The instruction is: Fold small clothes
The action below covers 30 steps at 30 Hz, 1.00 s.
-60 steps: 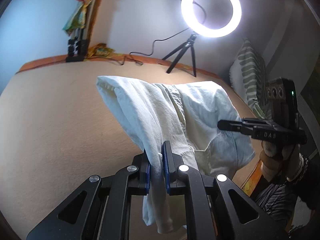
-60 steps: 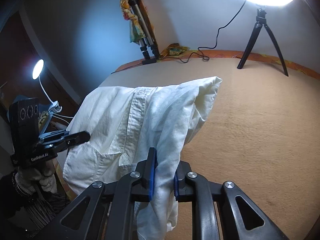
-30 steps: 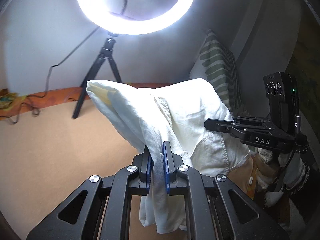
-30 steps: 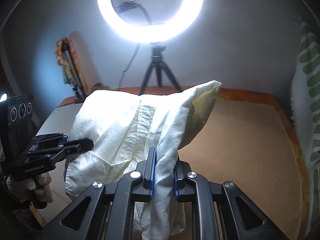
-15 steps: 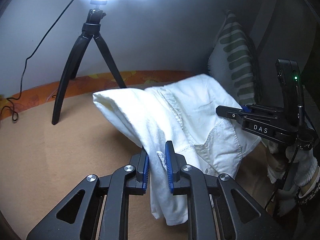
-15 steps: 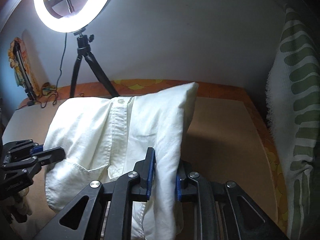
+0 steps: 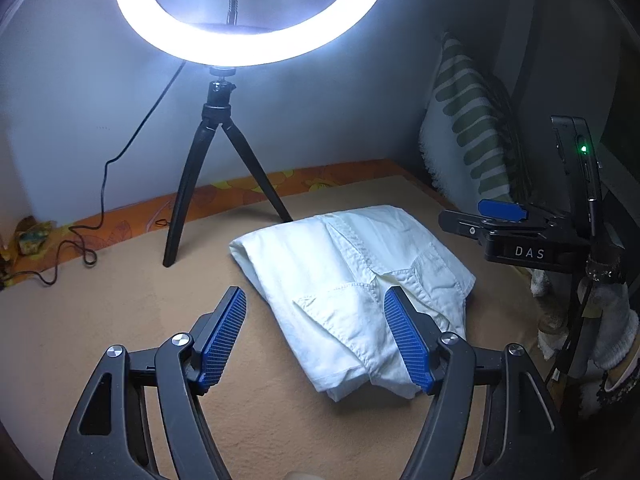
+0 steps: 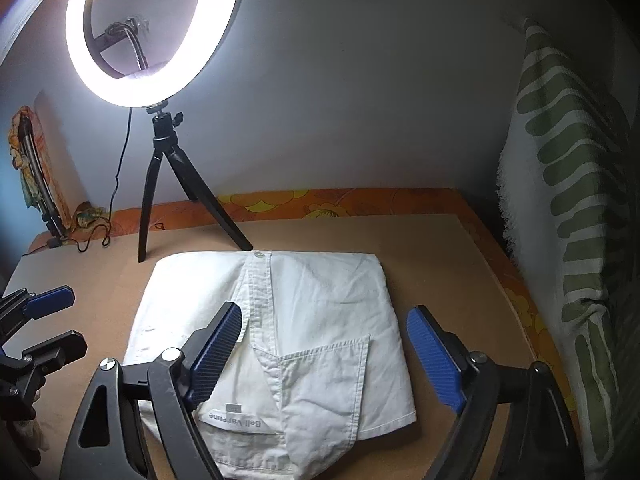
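Note:
A small white button shirt (image 7: 352, 280) lies folded flat on the tan surface (image 7: 100, 320), near its far right corner. It also shows in the right wrist view (image 8: 312, 320), with its placket, chest pocket and neck label facing up. My left gripper (image 7: 316, 336) is open and empty, just above the shirt's near edge. My right gripper (image 8: 328, 356) is open and empty over the shirt's near half. The right gripper also shows in the left wrist view (image 7: 500, 220), and the left gripper in the right wrist view (image 8: 52, 320), each beside the shirt.
A lit ring light on a black tripod (image 7: 216, 168) stands just behind the shirt, its cable (image 7: 100, 216) trailing left. A green-striped pillow (image 8: 572, 220) leans against the wall at the right. An orange patterned border (image 8: 340, 200) edges the surface at the wall.
Both grippers lowered the folded shirt onto the surface and opened, letting it go. The shirt, which hung from both jaws before, now lies flat.

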Each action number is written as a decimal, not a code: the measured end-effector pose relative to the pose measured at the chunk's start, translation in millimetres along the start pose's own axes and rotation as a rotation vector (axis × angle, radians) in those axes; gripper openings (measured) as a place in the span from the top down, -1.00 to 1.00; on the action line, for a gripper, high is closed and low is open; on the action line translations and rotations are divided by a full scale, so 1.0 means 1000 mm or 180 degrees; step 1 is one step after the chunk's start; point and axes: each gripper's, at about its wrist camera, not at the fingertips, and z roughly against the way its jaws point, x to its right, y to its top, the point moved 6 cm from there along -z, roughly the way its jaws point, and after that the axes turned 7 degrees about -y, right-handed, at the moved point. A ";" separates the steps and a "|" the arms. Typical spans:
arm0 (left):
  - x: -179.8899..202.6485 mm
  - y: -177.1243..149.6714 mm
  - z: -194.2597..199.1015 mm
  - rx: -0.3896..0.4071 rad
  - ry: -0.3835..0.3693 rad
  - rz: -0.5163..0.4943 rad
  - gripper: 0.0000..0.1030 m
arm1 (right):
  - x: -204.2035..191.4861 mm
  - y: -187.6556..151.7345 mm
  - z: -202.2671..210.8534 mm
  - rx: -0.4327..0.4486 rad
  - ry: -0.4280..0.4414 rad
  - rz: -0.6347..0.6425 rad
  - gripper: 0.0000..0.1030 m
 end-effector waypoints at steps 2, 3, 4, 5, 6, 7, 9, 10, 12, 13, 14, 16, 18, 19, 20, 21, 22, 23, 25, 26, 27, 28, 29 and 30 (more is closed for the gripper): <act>0.002 -0.001 0.008 0.0019 0.0043 -0.0007 -0.39 | -0.005 -0.003 0.010 0.0040 -0.0015 0.0016 -0.79; 0.002 -0.003 0.014 0.0021 0.0079 0.0003 -0.39 | -0.007 -0.004 0.016 0.0069 -0.0033 0.0023 -0.84; 0.003 -0.004 0.019 0.0019 0.0111 0.0012 -0.39 | -0.010 -0.006 0.021 0.0092 -0.0045 0.0026 -0.89; 0.003 -0.006 0.026 0.0011 0.0155 0.0023 -0.40 | -0.013 -0.007 0.027 0.0111 -0.0044 0.0023 -0.91; 0.004 -0.007 0.029 0.0006 0.0184 0.0031 -0.40 | -0.016 -0.009 0.033 0.0115 -0.0030 0.0007 -0.94; 0.004 -0.009 0.035 0.0011 0.0213 0.0032 -0.45 | -0.019 -0.012 0.039 0.0123 -0.0007 -0.0013 -0.95; 0.008 -0.012 0.050 0.0067 0.0240 0.0002 -0.55 | -0.025 -0.015 0.050 0.0147 0.0024 -0.0018 -0.96; 0.009 -0.012 0.056 0.0100 0.0238 -0.0013 -0.55 | -0.027 -0.017 0.055 0.0169 0.0025 -0.0021 -0.97; 0.013 -0.013 0.067 0.0144 0.0234 -0.0043 -0.56 | -0.031 -0.021 0.066 0.0214 -0.0002 -0.0023 -0.99; 0.016 -0.014 0.073 0.0159 0.0238 -0.0060 -0.56 | -0.032 -0.022 0.070 0.0236 -0.0011 -0.0030 -1.00; 0.019 -0.015 0.079 0.0171 0.0239 -0.0084 -0.56 | -0.034 -0.025 0.077 0.0266 -0.0017 -0.0037 -1.00; 0.023 -0.016 0.088 0.0198 0.0255 -0.0110 -0.59 | -0.036 -0.029 0.086 0.0298 -0.0026 -0.0038 -1.00; 0.028 -0.017 0.097 0.0245 0.0259 -0.0131 -0.60 | -0.039 -0.033 0.094 0.0321 -0.0022 -0.0020 -1.00; 0.030 -0.018 0.100 0.0263 0.0252 -0.0131 -0.61 | -0.040 -0.035 0.098 0.0333 -0.0025 -0.0009 -1.00; 0.032 -0.019 0.103 0.0275 0.0240 -0.0127 -0.61 | -0.040 -0.037 0.101 0.0345 -0.0021 -0.0003 -1.00; 0.034 -0.020 0.105 0.0275 0.0236 -0.0115 -0.63 | -0.041 -0.038 0.105 0.0357 -0.0022 0.0000 -1.00; 0.035 -0.020 0.106 0.0272 0.0233 -0.0107 -0.67 | -0.042 -0.039 0.107 0.0370 -0.0027 0.0011 -1.00; 0.036 -0.021 0.106 0.0267 0.0226 -0.0106 -0.70 | -0.043 -0.041 0.110 0.0383 -0.0034 0.0026 -1.00; 0.038 -0.024 0.107 0.0259 0.0249 -0.0114 -0.90 | -0.043 -0.043 0.115 0.0400 -0.0050 0.0044 -1.00; 0.039 -0.024 0.108 0.0266 0.0278 -0.0125 -0.95 | -0.042 -0.043 0.117 0.0409 -0.0051 0.0036 -1.00; 0.040 -0.025 0.109 0.0284 0.0316 -0.0140 -0.99 | -0.042 -0.043 0.118 0.0413 -0.0048 0.0024 -1.00; 0.040 -0.026 0.110 0.0292 0.0336 -0.0154 -0.99 | -0.041 -0.044 0.119 0.0415 -0.0044 0.0006 -1.00; 0.041 -0.026 0.110 0.0284 0.0336 -0.0159 -0.99 | -0.040 -0.044 0.119 0.0417 -0.0040 -0.0013 -1.00; 0.041 -0.027 0.109 0.0270 0.0321 -0.0151 -0.99 | -0.039 -0.045 0.121 0.0421 -0.0041 -0.0030 -1.00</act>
